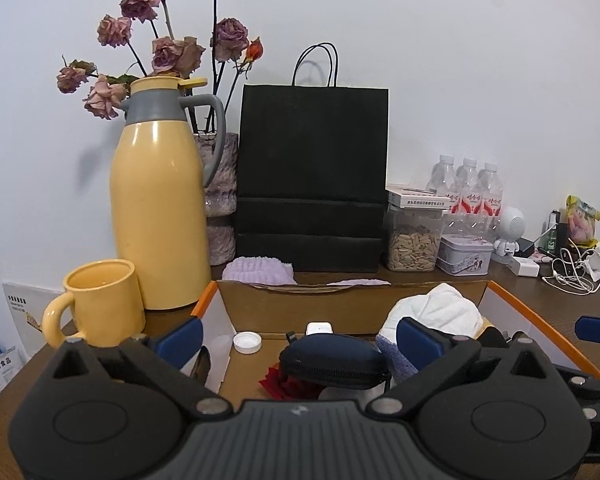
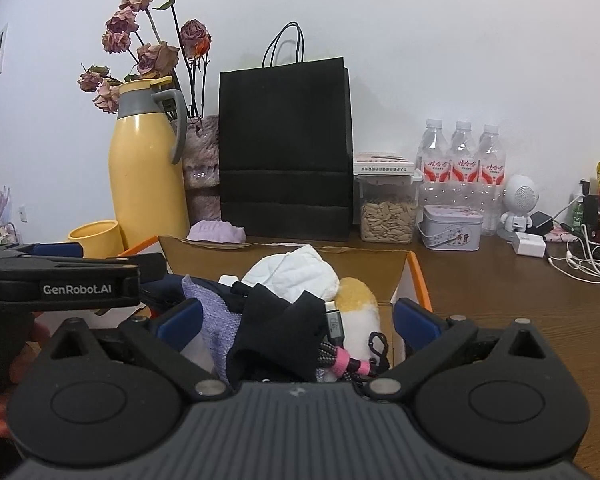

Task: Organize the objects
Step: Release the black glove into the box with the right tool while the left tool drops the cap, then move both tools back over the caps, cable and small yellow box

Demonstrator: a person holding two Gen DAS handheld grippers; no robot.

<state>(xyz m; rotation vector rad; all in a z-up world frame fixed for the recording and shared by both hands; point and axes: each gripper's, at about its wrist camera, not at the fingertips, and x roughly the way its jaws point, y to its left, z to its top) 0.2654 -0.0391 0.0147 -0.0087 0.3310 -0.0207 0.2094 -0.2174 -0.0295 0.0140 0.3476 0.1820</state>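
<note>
An open cardboard box with orange edges lies right below both grippers. My left gripper stands open over its left part, above a dark blue zip case, a white bottle cap, a small white earbud case and something red. My right gripper stands open over the box's right part, above a black cloth, a purple cloth, a white mask, a yellow-and-white plush and a braided cable. Neither holds anything.
Along the wall stand a yellow thermos, a yellow mug, a vase of dried roses, a black paper bag, a seed jar, a tin and water bottles. Cables and a charger lie right.
</note>
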